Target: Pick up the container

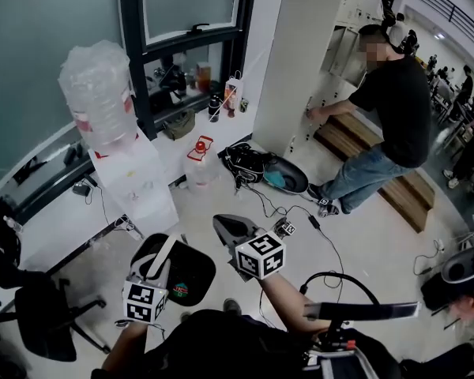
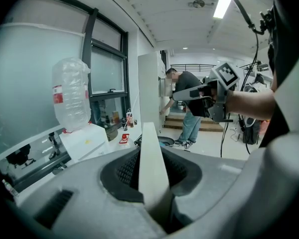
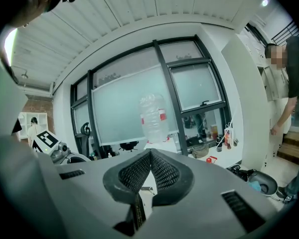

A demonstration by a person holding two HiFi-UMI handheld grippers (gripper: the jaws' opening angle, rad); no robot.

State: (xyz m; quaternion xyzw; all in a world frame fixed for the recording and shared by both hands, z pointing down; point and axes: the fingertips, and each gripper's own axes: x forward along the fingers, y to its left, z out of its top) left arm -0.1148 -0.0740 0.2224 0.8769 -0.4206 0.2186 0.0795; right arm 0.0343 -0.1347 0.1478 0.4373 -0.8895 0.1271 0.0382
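Holding the container (image 1: 188, 275) off the floor (image 1: 355, 239), the left gripper (image 2: 150, 157) has its jaws clamped on a white edge (image 2: 148, 136) of it. This edge stands upright between the two dark pads, so the pads are a little apart. In the head view the container is a dark, rounded thing with a white band. It is low in the middle of the view, in front of the person who carries the grippers.

The right gripper (image 3: 150, 156) is just to the right of the container and a bit further out. Its jaws are pressed together and nothing is between them.

Beyond the container, at the window side of the floor, stands a white water dispenser (image 1: 138, 184) with a big clear bottle (image 1: 99, 93) upside down on top. A jug with a red cap (image 1: 200, 164) stands near the dispenser, and black cables (image 1: 300, 215) lie across the floor. At the far right side a person (image 1: 391, 121) in a black shirt and jeans bends towards a white cabinet (image 1: 308, 61).
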